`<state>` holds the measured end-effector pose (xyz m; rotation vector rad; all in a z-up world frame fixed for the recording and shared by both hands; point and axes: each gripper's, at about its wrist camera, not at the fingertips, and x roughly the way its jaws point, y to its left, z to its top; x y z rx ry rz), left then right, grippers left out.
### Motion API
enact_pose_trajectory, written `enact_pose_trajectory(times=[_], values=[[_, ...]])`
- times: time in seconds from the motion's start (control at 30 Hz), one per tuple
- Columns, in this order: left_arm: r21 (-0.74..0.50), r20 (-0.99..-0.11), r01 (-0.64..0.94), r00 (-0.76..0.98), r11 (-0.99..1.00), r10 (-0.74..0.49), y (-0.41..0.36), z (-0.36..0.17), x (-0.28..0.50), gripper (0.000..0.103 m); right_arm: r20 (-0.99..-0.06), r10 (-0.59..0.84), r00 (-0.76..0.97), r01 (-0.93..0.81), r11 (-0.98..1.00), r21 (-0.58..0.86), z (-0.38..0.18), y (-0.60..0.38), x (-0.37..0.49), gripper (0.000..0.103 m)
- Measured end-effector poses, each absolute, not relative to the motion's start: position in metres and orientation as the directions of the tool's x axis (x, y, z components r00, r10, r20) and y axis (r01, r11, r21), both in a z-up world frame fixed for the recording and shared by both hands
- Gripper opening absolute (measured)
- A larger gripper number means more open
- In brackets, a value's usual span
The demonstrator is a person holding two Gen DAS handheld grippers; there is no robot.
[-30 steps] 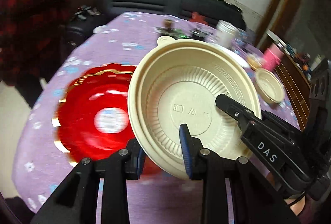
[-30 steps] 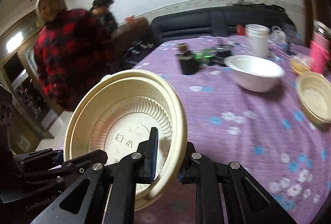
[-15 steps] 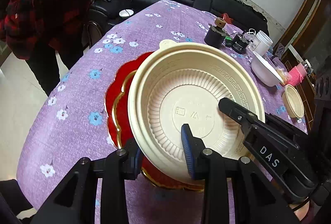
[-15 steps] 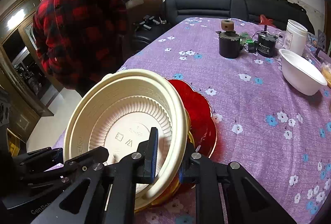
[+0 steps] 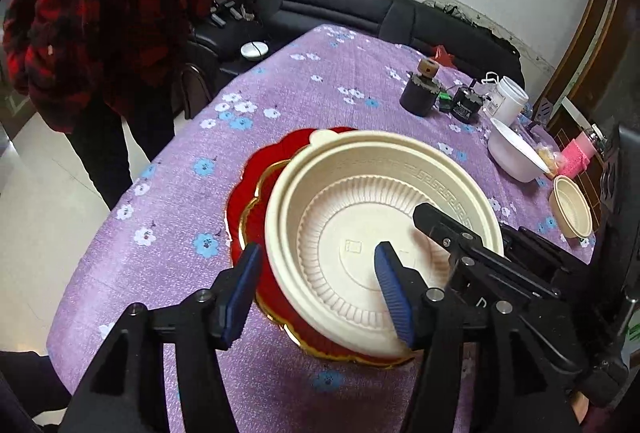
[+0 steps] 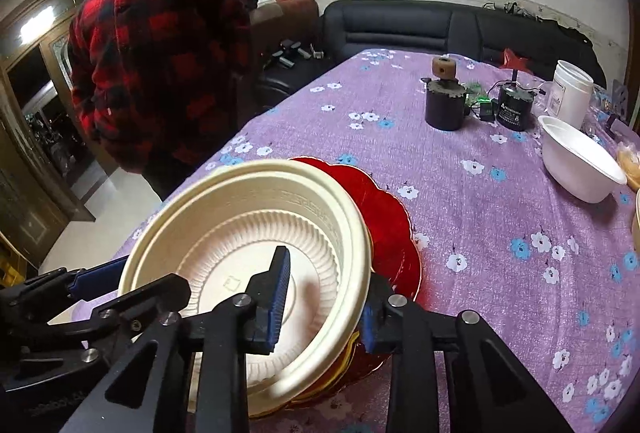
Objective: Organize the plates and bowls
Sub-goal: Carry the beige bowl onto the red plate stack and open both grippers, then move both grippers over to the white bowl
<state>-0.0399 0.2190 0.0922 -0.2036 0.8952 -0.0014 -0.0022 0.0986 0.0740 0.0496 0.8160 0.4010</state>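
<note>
A large cream ribbed bowl [image 5: 360, 233] rests on a red gold-rimmed plate [image 5: 256, 201] on the purple flowered tablecloth. My left gripper [image 5: 316, 285] is open, its jaws straddling the bowl's near-left rim without pinching it. My right gripper [image 6: 324, 297] is open too, its jaws straddling the bowl's [image 6: 248, 245] right rim over the red plate [image 6: 388, 217]. The right gripper also shows in the left wrist view [image 5: 460, 245]. A small cream bowl [image 5: 570, 207] and a white bowl [image 6: 580, 165] stand at the table's right.
Two dark motor-like cylinders [image 6: 444, 105] and a white jar [image 6: 570, 89] stand at the far side. A pink packet [image 5: 580, 153] lies at the right edge. Two people [image 6: 156, 57] stand left of the table. A black sofa [image 6: 440, 25] is behind.
The cream bowl has come down from tilted in the air onto the red plate. Both grippers have opened and let go of its rim.
</note>
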Motion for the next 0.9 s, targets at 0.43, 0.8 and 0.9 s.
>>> enact_pose_trajectory(times=[0.43, 0.8, 0.9], values=[[-0.026, -0.686, -0.135, 0.723, 0.991, 0.081, 0.194, 0.124, -0.092, 0.079, -0.608, 0.37, 0.703, -0.296, 0.929, 0.224, 0.098, 0.066, -0.037, 0.067], [0.131, -0.626, -0.112, 0.761, 0.985, 0.17, 0.149, 0.133, -0.116, 0.081, -0.636, 0.346, 0.69, -0.246, 0.938, 0.243, 0.077, 0.027, -0.054, 0.07], [0.163, -0.608, -0.104, 0.772, 0.981, 0.183, 0.136, 0.136, -0.12, 0.082, -0.632, 0.351, 0.691, -0.239, 0.936, 0.259, 0.075, 0.016, -0.06, 0.071]])
